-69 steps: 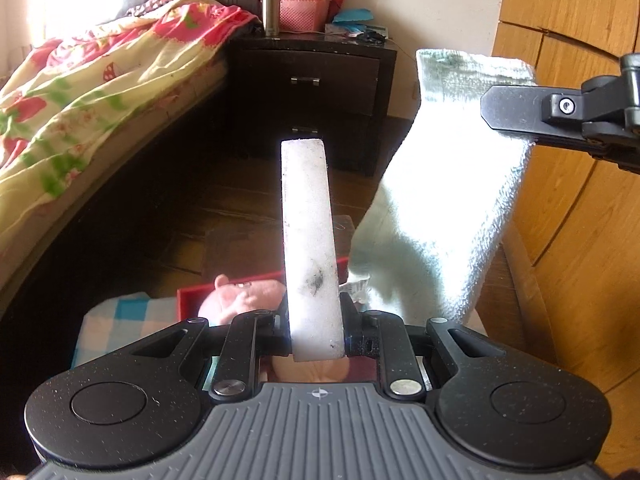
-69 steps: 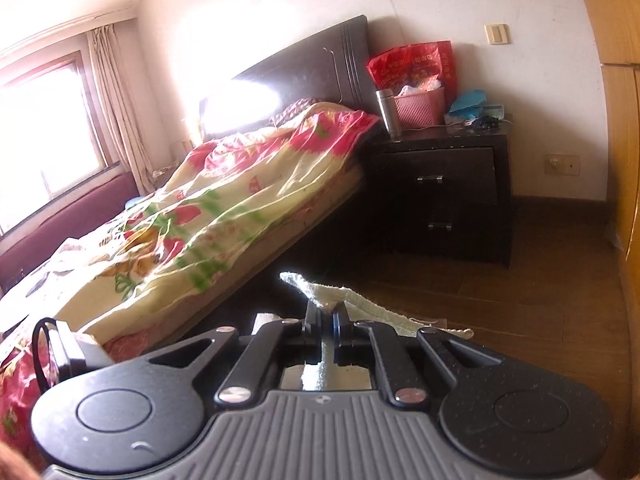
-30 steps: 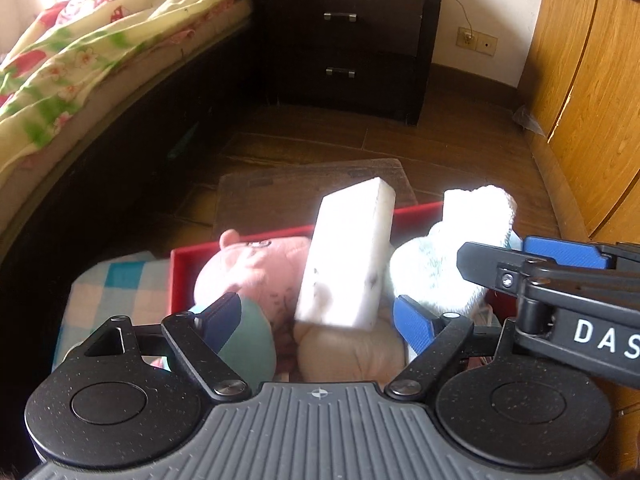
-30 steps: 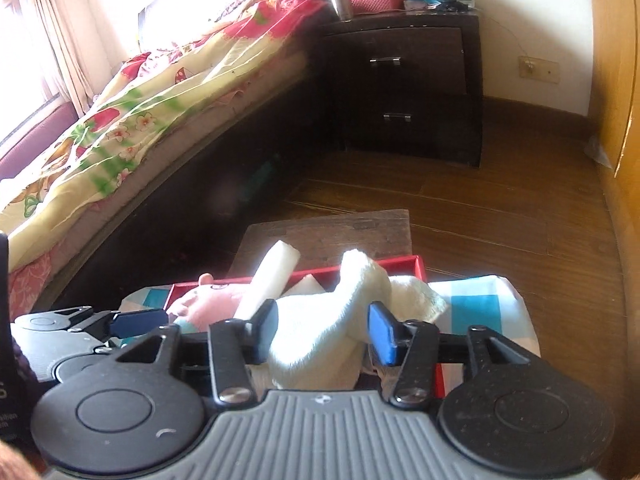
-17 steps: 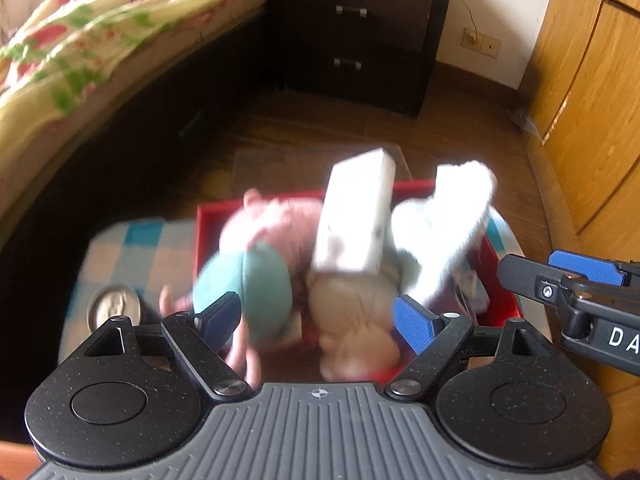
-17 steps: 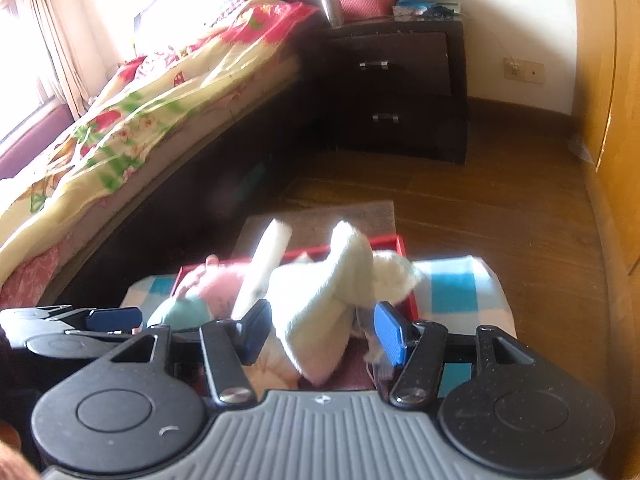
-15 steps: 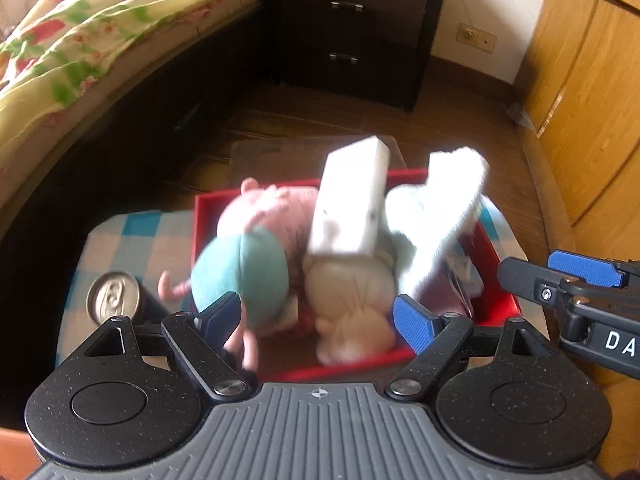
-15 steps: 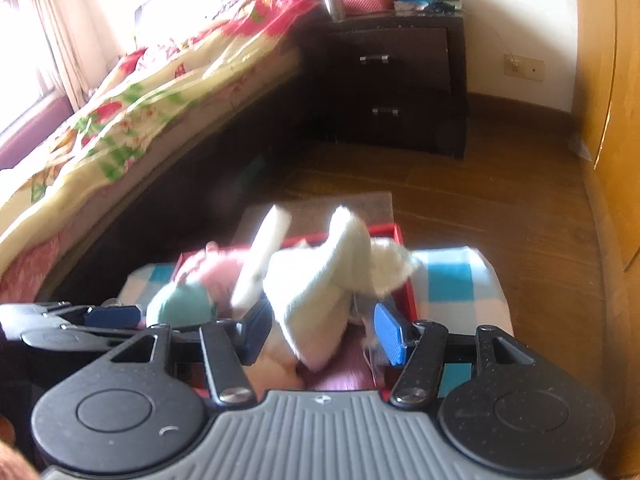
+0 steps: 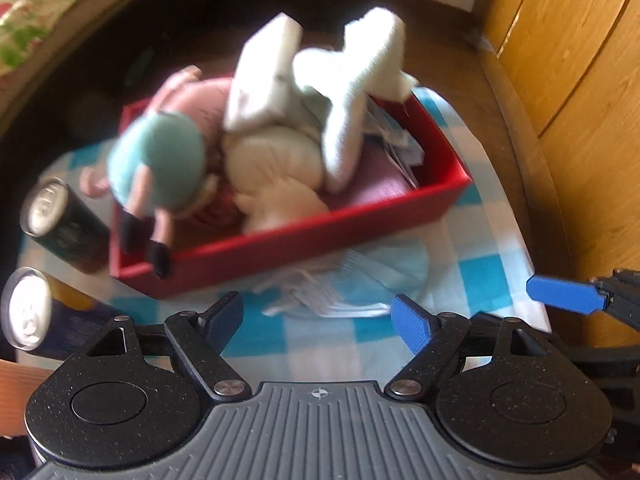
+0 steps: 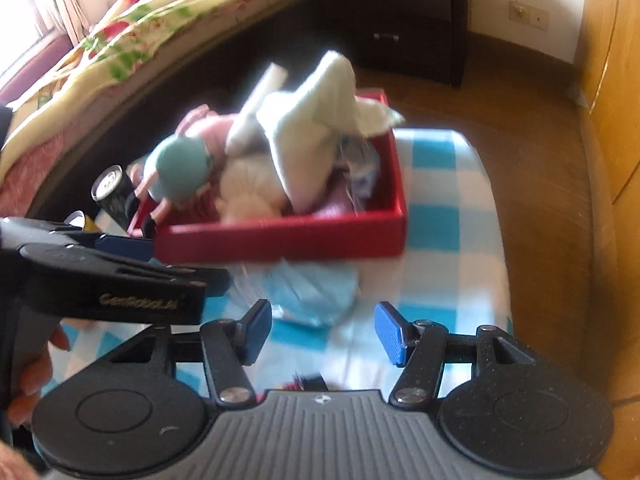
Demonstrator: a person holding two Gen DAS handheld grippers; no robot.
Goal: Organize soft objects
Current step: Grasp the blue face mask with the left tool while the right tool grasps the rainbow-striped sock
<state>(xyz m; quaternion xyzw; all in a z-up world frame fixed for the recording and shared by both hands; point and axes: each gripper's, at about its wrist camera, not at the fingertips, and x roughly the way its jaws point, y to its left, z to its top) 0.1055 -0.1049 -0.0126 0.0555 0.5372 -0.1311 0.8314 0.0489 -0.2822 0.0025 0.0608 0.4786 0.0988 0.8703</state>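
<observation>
A red box [image 9: 320, 236] [image 10: 288, 236] on a blue-checked cloth holds a pink plush with a teal body [image 9: 160, 160] [image 10: 184, 168], a cream plush [image 9: 272, 160], a white sponge block [image 9: 264, 76] [image 10: 260, 100] and a white towel [image 9: 360, 84] [image 10: 316, 128], both leaning in it. A light blue soft item [image 9: 360, 276] [image 10: 316, 292] lies on the cloth just before the box. My left gripper [image 9: 318, 320] is open and empty, pulled back from the box. My right gripper [image 10: 320, 334] is open and empty, also before the box.
Two drink cans [image 9: 56, 216] [image 9: 28, 316] stand left of the box; one also shows in the right wrist view [image 10: 112, 192]. A bed [image 10: 120, 40] lies to the left, a dark nightstand [image 10: 392, 12] behind, wooden wardrobe doors [image 9: 568, 60] to the right.
Both grippers opened and let go: the sponge block and towel now rest in the red box. Both grippers have drawn back and tilted down toward the cloth.
</observation>
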